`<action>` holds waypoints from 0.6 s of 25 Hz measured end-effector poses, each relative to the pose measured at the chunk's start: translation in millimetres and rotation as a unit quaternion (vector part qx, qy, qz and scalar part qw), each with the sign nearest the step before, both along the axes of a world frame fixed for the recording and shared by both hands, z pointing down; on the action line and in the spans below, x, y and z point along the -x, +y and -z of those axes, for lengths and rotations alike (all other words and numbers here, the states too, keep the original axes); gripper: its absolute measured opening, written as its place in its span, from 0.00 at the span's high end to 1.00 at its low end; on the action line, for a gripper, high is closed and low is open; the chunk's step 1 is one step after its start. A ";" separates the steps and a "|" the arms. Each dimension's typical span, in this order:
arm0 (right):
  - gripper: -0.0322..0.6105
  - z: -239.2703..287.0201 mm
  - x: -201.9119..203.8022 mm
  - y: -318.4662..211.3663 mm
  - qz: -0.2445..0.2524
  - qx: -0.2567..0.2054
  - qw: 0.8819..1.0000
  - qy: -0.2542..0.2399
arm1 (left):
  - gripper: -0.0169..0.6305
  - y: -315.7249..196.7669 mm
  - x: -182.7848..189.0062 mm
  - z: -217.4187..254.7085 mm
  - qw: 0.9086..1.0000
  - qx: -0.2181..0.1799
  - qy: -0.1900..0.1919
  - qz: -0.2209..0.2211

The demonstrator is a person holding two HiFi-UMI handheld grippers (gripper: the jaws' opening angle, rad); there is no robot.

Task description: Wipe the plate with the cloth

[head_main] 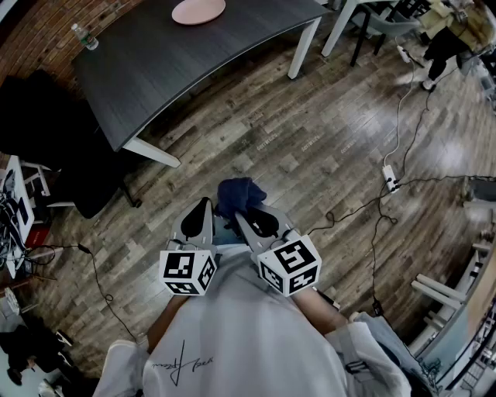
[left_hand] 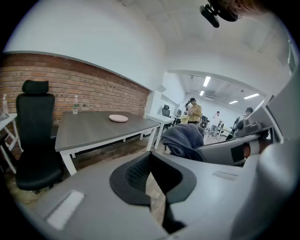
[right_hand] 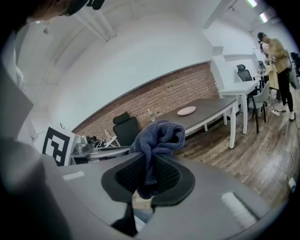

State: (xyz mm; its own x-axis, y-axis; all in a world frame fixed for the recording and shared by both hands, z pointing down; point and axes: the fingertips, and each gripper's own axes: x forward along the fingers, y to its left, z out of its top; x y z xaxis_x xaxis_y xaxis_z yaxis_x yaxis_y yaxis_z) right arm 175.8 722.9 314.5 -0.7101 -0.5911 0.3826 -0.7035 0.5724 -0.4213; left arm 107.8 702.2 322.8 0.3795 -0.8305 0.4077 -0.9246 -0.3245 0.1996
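Note:
A pink plate [head_main: 198, 11] lies at the far side of a dark grey table [head_main: 178, 70], well ahead of both grippers. It also shows as a small disc in the left gripper view, plate [left_hand: 118, 118], and the right gripper view, plate [right_hand: 186, 111]. My right gripper [head_main: 249, 211] is shut on a dark blue cloth [head_main: 239, 194], which bunches up above its pads [right_hand: 166, 176]. The cloth [right_hand: 159, 136] hangs between the jaws over the wooden floor. My left gripper [head_main: 204, 211] is held close beside it, jaws together with nothing in them. From the left gripper [left_hand: 151, 161], the cloth [left_hand: 185, 138] shows to the right.
A black office chair [head_main: 35, 116] stands left of the table and a water bottle [head_main: 84, 36] stands on its far left corner. A power strip [head_main: 390, 178] with cables lies on the floor to the right. White desks [right_hand: 239, 89] and people [right_hand: 276, 56] are further off.

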 end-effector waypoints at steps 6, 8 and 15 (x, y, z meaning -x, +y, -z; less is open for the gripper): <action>0.87 0.1 -3.1 -9.0 0.008 0.000 1.000 -0.002 | 0.97 -8.3 -17.2 0.7 0.999 -0.008 -0.031 -0.030; 0.87 -2.0 0.2 -11.3 0.018 0.003 1.000 0.002 | 0.97 -12.1 -19.9 -1.8 0.999 -0.003 -0.030 -0.035; 0.86 -14.8 -5.6 -48.3 0.003 0.026 1.000 0.005 | 0.97 -49.1 -16.7 -10.5 0.999 0.004 -0.028 -0.037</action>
